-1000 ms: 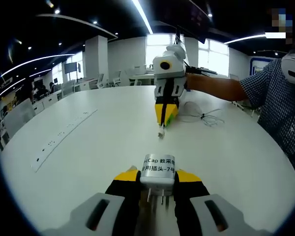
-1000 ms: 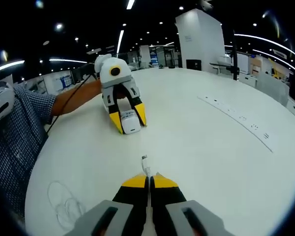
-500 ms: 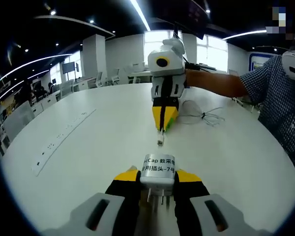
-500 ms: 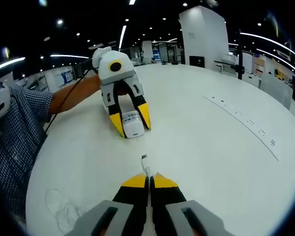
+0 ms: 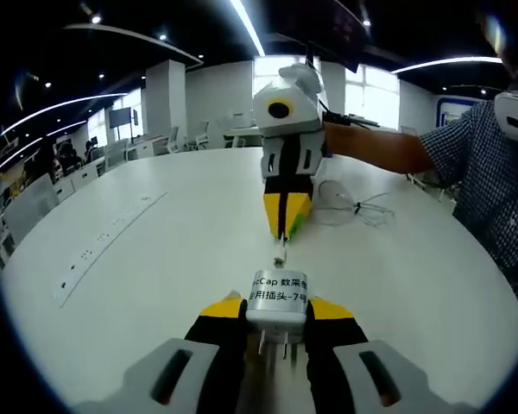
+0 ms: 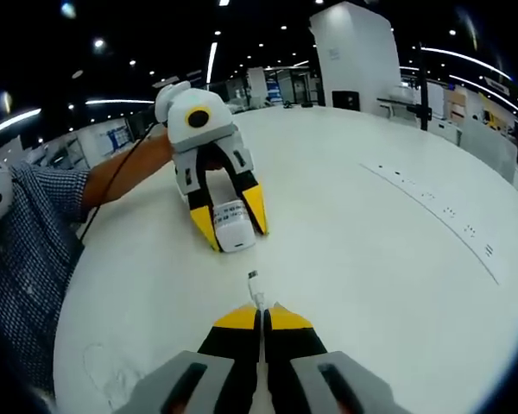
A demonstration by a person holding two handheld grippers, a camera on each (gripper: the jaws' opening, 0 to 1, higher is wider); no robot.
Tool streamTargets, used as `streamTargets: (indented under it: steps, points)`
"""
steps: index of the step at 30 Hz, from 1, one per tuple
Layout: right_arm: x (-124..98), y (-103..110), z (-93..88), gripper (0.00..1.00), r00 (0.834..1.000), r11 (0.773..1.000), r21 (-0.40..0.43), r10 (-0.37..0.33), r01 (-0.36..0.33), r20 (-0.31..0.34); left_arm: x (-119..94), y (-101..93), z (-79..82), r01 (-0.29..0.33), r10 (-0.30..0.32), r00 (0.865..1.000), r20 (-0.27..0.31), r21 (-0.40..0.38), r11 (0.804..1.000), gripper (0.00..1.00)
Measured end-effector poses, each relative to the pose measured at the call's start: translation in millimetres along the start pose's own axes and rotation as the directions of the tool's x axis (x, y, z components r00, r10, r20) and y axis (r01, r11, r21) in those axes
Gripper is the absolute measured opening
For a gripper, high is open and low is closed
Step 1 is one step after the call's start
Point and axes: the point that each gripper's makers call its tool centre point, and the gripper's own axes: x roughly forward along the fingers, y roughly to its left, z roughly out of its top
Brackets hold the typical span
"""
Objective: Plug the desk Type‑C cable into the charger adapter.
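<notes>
- Left gripper (image 5: 276,321): fingers closed on the white charger adapter (image 5: 277,297), yellow tips against both of its flanks. Labelled face up and forward; metal prongs point back toward the camera, between the fingers. Judged: the port face points away from the hand, toward the oncoming plug.
- Same view, centre: right gripper (image 5: 283,226) comes in nose-down from the far side, its tips pointing at the adapter. The Type-C plug (image 5: 280,255) sticks out past those tips and sits just short of the adapter's front edge, apart, not yet touching.
- Same view, right: slack of the cable (image 5: 352,207) lies looped on the white surface (image 5: 155,259) behind the right gripper.
- Right gripper view, left: adapter in the opposite fingers, its rounded white front face (image 6: 235,239) turned this way and lying near the surface.
- Right gripper view, centre: own fingers pressed together on the cable, no gap visible; plug tip (image 6: 254,277) juts forward, long axis running along the fingers straight toward the adapter face.
- Key relation: plug axis and adapter face look roughly collinear, a short gap between. Port itself too small to make out.
- Judgement: next move is a straight push along that axis; any roll error of the plug would jam at the mouth.
- Right: power strip (image 6: 440,211) on the surface, well apart.
</notes>
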Motion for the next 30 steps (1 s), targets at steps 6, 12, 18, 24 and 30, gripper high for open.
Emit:
streamTargets:
  steps: [6, 12, 18, 24, 30]
  points:
    - [5.6, 4.3, 3.3, 0.04, 1.000, 0.999, 0.035, 0.020, -0.021, 0.007, -0.2, -0.5, 0.0, 0.007, -0.007, 1.000, 0.022, 0.005, 1.000, 0.26]
    - [9.8, 9.0, 7.8, 0.04, 0.999, 0.996, 0.072, 0.050, -0.050, 0.007, 0.0, -0.8, 0.1, 0.008, -0.008, 1.000, 0.014, 0.003, 1.000, 0.26]
    - [11.6, 8.8, 13.8, 0.04, 0.998, 0.995, 0.080, 0.064, -0.066, 0.027, 0.1, -0.9, 0.1, 0.006, -0.006, 1.000, 0.009, 0.007, 1.000, 0.26]
    - [12.2, 11.8, 16.5, 0.04, 0.997, 0.994, 0.083, 0.072, -0.075, 0.037, 0.1, -0.9, 0.3, 0.004, -0.004, 1.000, 0.007, 0.009, 1.000, 0.26]
    - [14.6, 13.0, 15.8, 0.04, 0.997, 0.994, 0.081, 0.067, -0.070, 0.034, 0.5, -0.5, 0.9, -0.001, 0.001, 1.000, 0.007, 0.012, 1.000, 0.26]
